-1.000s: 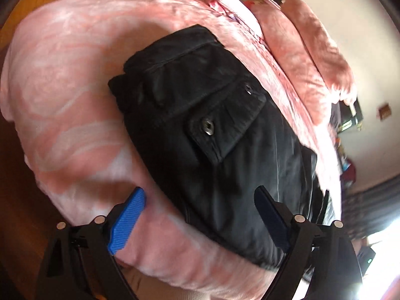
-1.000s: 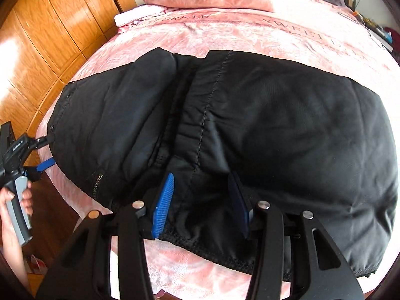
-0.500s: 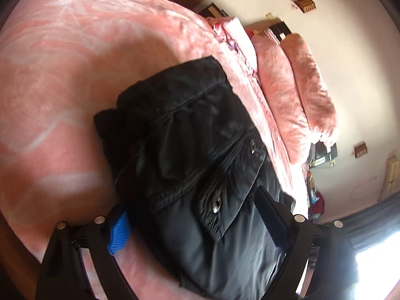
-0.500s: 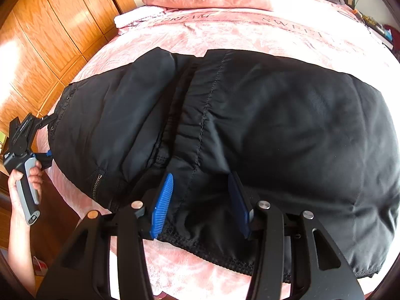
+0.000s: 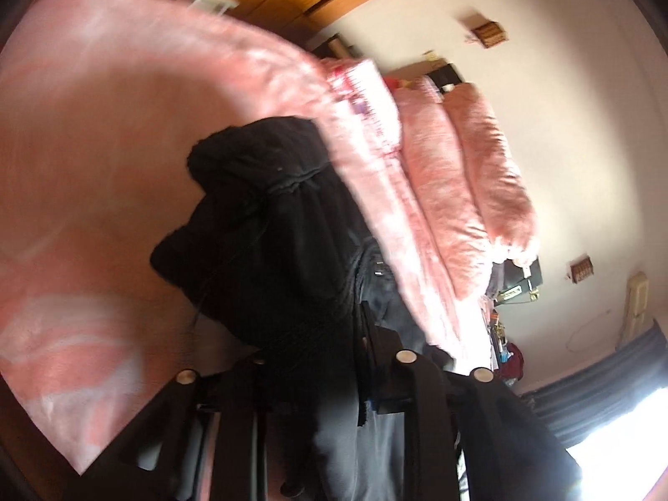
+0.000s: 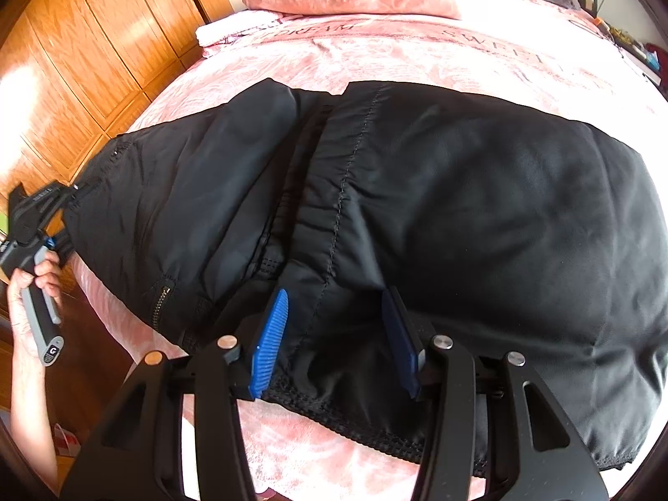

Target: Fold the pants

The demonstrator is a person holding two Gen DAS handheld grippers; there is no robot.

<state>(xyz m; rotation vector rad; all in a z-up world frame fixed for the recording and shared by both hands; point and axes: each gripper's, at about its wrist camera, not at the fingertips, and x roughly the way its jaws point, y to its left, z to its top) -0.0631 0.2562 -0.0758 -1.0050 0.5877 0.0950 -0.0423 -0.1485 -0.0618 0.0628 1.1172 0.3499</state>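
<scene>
Both hand-held grippers, left point(image 6: 67, 204) just closed, right point(image 6: 334, 334), clamp the black pants point(image 6: 459, 217), angled downward.

We see black pants point(image 6: 459, 208) of smooth, matt woven cloth with a metal zip, lying on a plush, fuzzy pink bedspread point(image 6: 375, 54). At ten o'clock stands a glossy varnished wood wardrobe point(image 6: 83, 54); our right gripper point(image 6: 338, 338) carries ribbed blue plastic pads.
</scene>
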